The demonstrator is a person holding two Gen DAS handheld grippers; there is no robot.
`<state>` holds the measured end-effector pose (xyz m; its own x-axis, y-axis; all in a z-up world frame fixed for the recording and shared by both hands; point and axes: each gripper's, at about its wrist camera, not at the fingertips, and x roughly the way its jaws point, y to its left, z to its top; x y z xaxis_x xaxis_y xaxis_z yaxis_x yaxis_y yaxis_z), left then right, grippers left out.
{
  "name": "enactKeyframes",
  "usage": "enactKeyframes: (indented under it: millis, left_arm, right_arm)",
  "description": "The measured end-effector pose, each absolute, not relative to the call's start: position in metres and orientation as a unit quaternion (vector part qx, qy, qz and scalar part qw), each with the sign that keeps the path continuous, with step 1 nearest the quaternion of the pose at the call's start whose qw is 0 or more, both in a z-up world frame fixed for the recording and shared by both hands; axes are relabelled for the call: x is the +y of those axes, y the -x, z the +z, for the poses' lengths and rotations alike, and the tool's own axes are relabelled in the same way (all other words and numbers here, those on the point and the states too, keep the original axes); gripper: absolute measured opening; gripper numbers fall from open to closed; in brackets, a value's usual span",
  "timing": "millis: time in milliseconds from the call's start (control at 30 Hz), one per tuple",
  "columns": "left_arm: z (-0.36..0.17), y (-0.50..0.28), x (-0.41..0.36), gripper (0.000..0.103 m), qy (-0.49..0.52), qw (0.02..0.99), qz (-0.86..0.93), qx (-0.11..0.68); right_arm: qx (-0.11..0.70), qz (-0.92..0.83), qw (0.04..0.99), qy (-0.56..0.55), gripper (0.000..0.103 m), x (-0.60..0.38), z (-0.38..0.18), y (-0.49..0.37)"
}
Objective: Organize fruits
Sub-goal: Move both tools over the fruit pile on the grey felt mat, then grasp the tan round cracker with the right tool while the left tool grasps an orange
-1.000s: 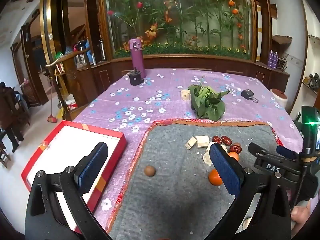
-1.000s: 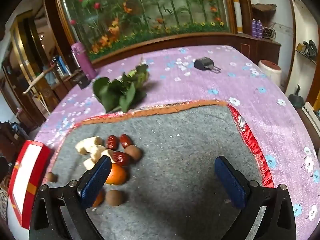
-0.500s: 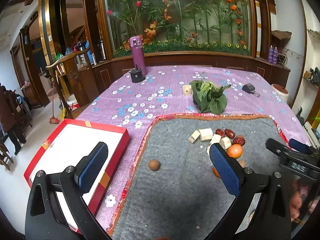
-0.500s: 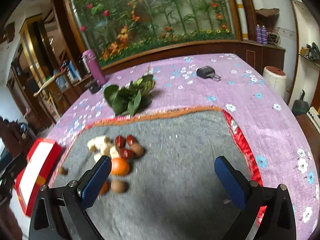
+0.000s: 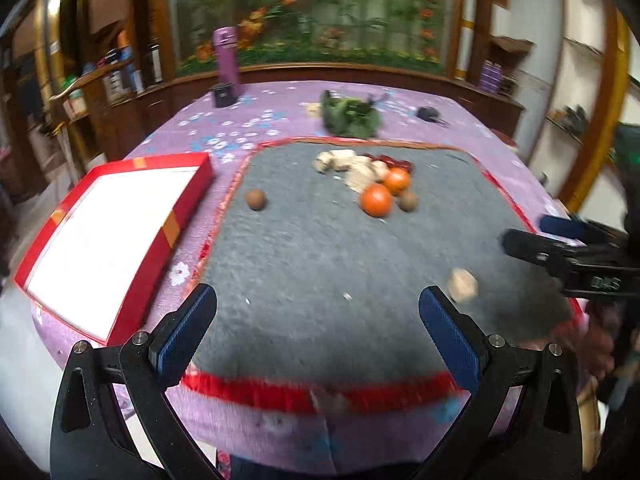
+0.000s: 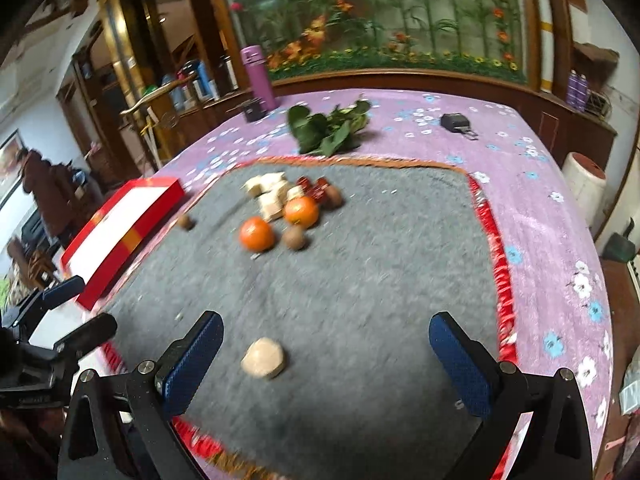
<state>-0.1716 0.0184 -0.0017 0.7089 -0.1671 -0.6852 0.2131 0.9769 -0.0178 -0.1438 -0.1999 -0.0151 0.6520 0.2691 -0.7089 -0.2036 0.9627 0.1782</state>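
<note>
Two oranges (image 5: 376, 199) (image 6: 257, 233) lie on a grey mat (image 5: 320, 264) beside red dates (image 6: 314, 189), pale cubes (image 6: 272, 196) and small brown round fruits (image 5: 255, 199) (image 6: 294, 237). A pale chunk (image 6: 264, 358) (image 5: 463, 285) rests alone near the mat's front. My left gripper (image 5: 318, 334) hovers open over the mat's near edge, nothing between its fingers. My right gripper (image 6: 326, 360) is open too, the pale chunk lying on the mat below, close to its left finger (image 6: 192, 356). A red box (image 5: 108, 236) with a white inside sits left of the mat.
A bunch of green leaves (image 6: 328, 128), a purple flask (image 6: 258, 76), a small black cup (image 6: 253, 110) and a black object (image 6: 456, 123) stand on the purple flowered cloth (image 6: 540, 216) behind the mat. A person (image 6: 40, 184) stands far left beyond the table.
Both grippers have pulled back toward the table's front edge and risen. The fruit pile now sits farther off, and a pale chunk near the front has come into view.
</note>
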Motion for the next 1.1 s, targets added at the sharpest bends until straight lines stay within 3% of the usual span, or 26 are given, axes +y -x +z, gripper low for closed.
enactKeyframes:
  millis: [167, 300, 400, 733, 800, 1100]
  left_arm:
    - [-0.008, 0.177, 0.015, 0.102, -0.023, 0.913, -0.145, 0.381]
    - [-0.012, 0.169, 0.015, 0.102, -0.059, 0.913, -0.097, 0.392]
    - [-0.015, 0.157, 0.021, 0.103, -0.09, 0.919, -0.054, 0.38]
    - [-0.026, 0.095, 0.038, 0.1, -0.119, 0.91, -0.058, 0.392]
    - [-0.028, 0.079, 0.026, 0.097, -0.131, 0.904, -0.078, 0.399]
    - [-0.042, 0.025, -0.048, 0.089, -0.166, 0.876, -0.171, 0.419]
  right_arm:
    - [0.412, 0.147, 0.899, -0.015, 0.102, -0.178, -0.026, 0.147]
    - [0.426, 0.154, 0.892, -0.003, 0.096, -0.161, -0.037, 0.141]
    - [0.448, 0.155, 0.88, -0.011, 0.076, -0.157, -0.049, 0.129]
    - [0.46, 0.144, 0.875, 0.04, 0.04, -0.143, -0.062, 0.12]
    - [0.455, 0.158, 0.875, 0.042, 0.027, -0.142, -0.062, 0.125]
    - [0.434, 0.191, 0.88, -0.026, 0.027, -0.159, -0.065, 0.13]
